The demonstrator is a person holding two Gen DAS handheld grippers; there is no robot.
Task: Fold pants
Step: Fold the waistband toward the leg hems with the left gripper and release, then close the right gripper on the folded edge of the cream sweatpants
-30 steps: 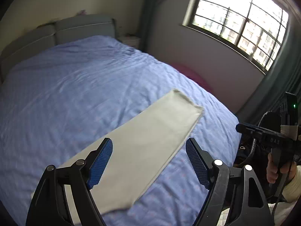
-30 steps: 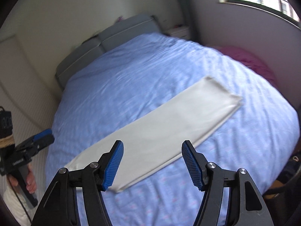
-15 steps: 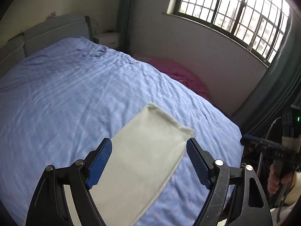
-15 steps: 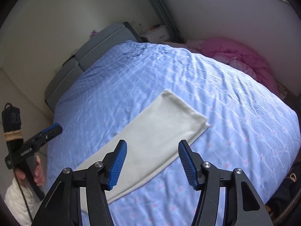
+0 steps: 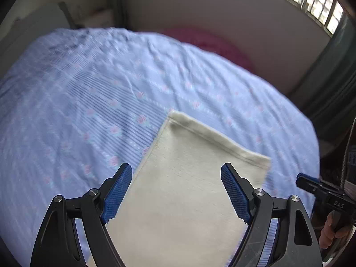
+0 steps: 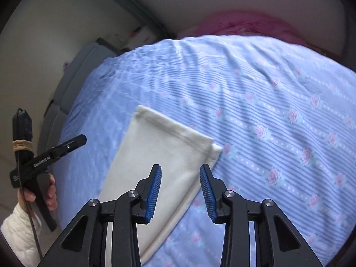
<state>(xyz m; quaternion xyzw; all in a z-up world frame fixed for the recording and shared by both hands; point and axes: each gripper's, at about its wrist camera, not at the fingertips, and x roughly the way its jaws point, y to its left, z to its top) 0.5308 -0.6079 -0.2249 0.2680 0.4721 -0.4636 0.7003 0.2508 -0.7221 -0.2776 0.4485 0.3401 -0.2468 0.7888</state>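
Cream pants (image 5: 189,178) lie flat on the bed as one long strip, and their hemmed end (image 5: 218,140) points away from me. My left gripper (image 5: 175,169) hovers over that end with jaws wide open and nothing between them. In the right wrist view the pants (image 6: 160,151) run from the hem down to the lower left. My right gripper (image 6: 180,168) hangs above their right edge near the hem corner (image 6: 215,149). Its jaws are closing, and the pads press on nothing; the cloth lies below them.
A blue flowered bed cover (image 5: 89,100) fills both views. Pink bedding (image 6: 244,24) lies past the far edge by the wall, and a grey headboard (image 6: 73,73) stands at the left. A hand (image 6: 50,193) in a white sleeve holds the left gripper's handle.
Both grippers have come down and along the pants toward the hemmed end, which now looks much larger. The right gripper's jaws have narrowed; the left's stay wide.
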